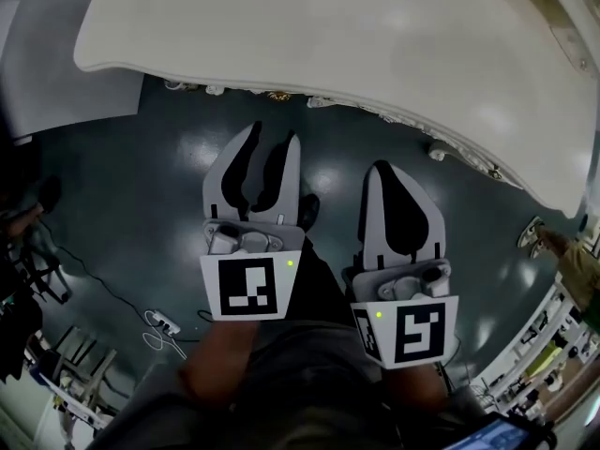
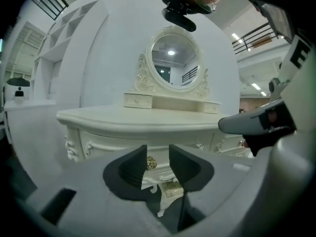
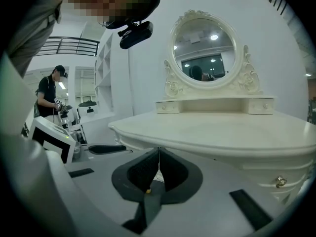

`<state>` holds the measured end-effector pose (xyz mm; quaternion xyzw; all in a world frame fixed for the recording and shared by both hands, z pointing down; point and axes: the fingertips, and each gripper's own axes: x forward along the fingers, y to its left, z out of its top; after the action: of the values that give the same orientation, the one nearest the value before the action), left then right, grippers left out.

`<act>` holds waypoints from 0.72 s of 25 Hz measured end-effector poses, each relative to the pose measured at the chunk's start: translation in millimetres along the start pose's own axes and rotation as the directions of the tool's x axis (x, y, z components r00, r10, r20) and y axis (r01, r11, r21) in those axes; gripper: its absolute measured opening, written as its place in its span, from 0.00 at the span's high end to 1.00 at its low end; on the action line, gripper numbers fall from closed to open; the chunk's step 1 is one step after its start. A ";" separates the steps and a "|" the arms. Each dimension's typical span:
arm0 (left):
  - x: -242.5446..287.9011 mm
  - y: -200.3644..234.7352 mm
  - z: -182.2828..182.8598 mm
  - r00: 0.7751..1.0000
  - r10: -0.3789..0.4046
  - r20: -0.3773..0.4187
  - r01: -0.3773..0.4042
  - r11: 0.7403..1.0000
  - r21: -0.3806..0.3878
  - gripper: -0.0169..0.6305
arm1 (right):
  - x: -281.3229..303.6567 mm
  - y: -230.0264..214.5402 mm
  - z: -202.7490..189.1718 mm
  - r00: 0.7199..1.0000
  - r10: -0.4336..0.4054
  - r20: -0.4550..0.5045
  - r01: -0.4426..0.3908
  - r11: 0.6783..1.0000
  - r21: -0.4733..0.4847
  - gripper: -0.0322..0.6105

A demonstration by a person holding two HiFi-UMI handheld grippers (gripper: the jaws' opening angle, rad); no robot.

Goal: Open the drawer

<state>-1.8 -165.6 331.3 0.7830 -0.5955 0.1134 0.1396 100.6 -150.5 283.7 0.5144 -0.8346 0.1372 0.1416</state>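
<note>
Two grippers are held before one dressing table (image 1: pixel 328 36): the left gripper (image 1: pixel 273 134) is half parted, nothing gripped; the right gripper (image 1: pixel 382 170) is pressed closed, empty.

Drawer knob (image 2: pixel 151 163) half hidden behind left gripper (image 2: pixel 158 154) jaw.

The surface (image 1: pixel 281 26) is seen steeply from overhead in the head view. It is faced from low and near by both gripper views, where the mirror (image 2: pixel 171 64) is shared.
</note>
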 end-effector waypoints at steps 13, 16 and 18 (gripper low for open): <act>25.7 9.0 -21.8 0.999 0.030 -0.014 -0.030 0.999 -0.018 0.58 | 3.9 -6.0 -14.2 1.000 -0.002 -0.029 0.002 1.000 0.007 0.93; 33.4 11.3 -27.2 0.999 0.041 -0.015 -0.041 0.999 -0.019 0.57 | 4.7 -11.1 -19.9 0.999 -0.007 -0.039 0.008 1.000 0.012 0.93; 39.0 12.6 -30.0 0.999 0.045 -0.014 -0.046 0.999 -0.013 0.57 | 4.9 -14.0 -23.5 0.999 -0.009 -0.046 0.009 1.000 0.013 0.93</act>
<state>-4.0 -193.4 373.8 0.7674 -0.6129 0.1180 0.1466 113.2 -151.8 308.3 0.5159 -0.8278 0.1538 0.1578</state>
